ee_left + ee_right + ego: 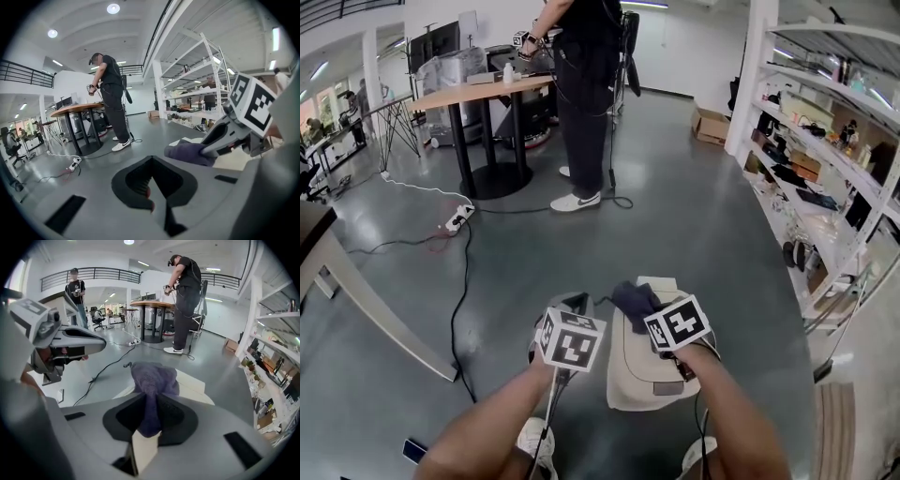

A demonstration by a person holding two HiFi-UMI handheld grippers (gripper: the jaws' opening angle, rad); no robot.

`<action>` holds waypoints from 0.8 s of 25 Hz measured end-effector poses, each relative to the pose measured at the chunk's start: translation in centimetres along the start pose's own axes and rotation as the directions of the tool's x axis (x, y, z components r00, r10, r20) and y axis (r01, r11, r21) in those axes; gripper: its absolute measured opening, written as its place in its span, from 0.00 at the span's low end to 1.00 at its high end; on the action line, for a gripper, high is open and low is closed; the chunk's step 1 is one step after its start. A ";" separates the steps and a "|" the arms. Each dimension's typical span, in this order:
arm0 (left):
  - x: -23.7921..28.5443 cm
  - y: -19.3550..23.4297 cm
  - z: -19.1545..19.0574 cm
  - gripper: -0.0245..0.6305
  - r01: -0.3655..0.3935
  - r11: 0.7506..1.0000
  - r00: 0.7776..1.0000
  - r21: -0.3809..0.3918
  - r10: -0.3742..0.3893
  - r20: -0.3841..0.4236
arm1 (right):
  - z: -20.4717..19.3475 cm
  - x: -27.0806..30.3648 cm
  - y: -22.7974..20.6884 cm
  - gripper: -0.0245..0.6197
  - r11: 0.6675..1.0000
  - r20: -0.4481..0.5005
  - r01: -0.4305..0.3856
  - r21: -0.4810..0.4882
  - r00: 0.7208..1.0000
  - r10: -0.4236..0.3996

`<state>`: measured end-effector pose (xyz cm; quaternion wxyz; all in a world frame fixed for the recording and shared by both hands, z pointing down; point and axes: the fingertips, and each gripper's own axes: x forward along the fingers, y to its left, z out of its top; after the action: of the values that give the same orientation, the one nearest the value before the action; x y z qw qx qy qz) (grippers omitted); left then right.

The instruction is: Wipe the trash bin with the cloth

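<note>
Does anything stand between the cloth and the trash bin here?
Nothing visible does. The right hand-held gripper is shut on the cloth, which hangs right over the trash bin lid and seems to touch it. The left hand-held gripper sits off to the bin's left, not in between.

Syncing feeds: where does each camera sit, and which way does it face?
Head view: on the head, looking down at the trash bin; both forearms show.
Left gripper view: on the left gripper, facing floor and table; shut fingers show.
Right gripper view: on the right gripper, facing the trash bin; fingers pinch the cloth.
All three show the cloth.
</note>
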<state>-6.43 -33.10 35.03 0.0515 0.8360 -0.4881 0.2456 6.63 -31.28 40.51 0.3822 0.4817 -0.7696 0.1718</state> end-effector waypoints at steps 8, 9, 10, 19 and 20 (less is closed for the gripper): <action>0.2 -2.4 0.5 0.04 0.058 0.998 0.998 -0.008 -0.058 0.018 | -2.4 -1.1 -3.7 0.15 0.995 0.008 0.057 0.084 0.998 -0.058; 0.3 -2.7 0.6 0.04 0.064 0.998 0.998 -0.010 -0.064 0.018 | -2.8 -1.3 -4.2 0.15 0.993 0.009 0.065 0.094 0.998 -0.066; 0.4 -3.0 0.8 0.04 0.069 0.998 0.997 -0.010 -0.069 0.020 | -3.1 -1.5 -4.7 0.15 0.992 0.009 0.072 0.103 0.997 -0.073; 1.1 -6.0 1.9 0.04 0.093 0.995 0.995 0.042 -0.094 0.024 | -5.9 -3.4 -8.8 0.15 0.976 -0.002 0.131 0.177 0.991 -0.132; 1.1 -6.4 2.1 0.04 0.096 0.994 0.995 0.047 -0.097 0.027 | -6.4 -3.6 -9.4 0.15 0.973 -0.007 0.141 0.183 0.990 -0.142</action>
<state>0.10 -31.34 34.72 0.0371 0.8631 -0.4420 0.2415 18.39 -29.55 40.97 0.3454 0.5687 -0.7156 0.2127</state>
